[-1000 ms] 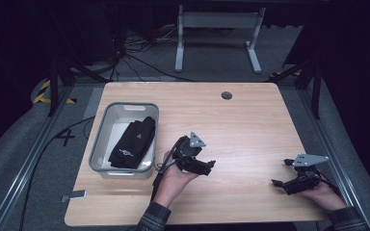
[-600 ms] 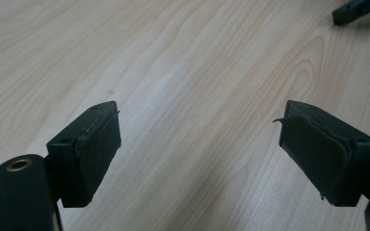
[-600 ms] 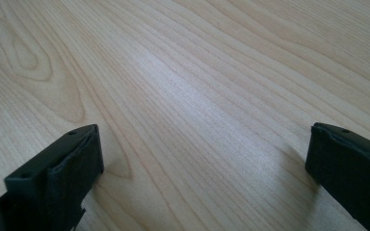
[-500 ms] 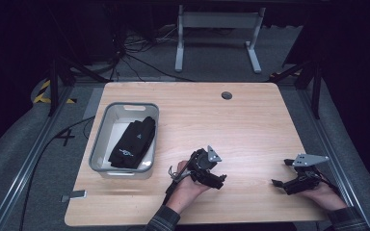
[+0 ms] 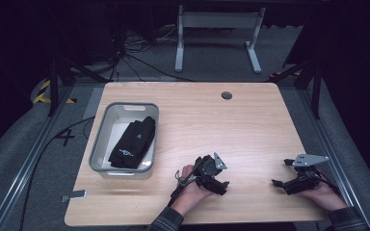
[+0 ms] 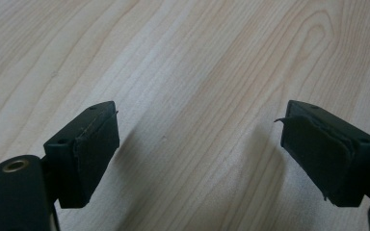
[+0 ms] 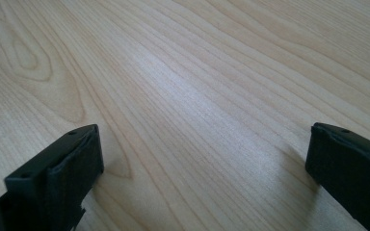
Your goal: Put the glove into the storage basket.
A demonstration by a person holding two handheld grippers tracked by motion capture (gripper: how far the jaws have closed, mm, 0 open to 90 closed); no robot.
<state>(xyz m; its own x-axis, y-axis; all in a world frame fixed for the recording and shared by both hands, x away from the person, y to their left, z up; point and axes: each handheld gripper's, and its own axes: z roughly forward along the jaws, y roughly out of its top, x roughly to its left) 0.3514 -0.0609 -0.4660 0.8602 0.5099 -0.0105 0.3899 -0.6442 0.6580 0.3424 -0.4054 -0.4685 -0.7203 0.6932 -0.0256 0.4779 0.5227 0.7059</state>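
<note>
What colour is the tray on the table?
Light grey tray, holding a black cloth item; clearest in the high view.

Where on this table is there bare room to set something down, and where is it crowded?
Bare wood runs from the bin rightward to the table's right edge, across the whole far half around the grommet hole. A smaller patch lies between the left claw and right claw. The bin, holding a black cloth, crowds the left side.

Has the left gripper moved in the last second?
Yes. The left gripper has drawn away from the grey bin, rightward and toward the table's near edge.
</note>
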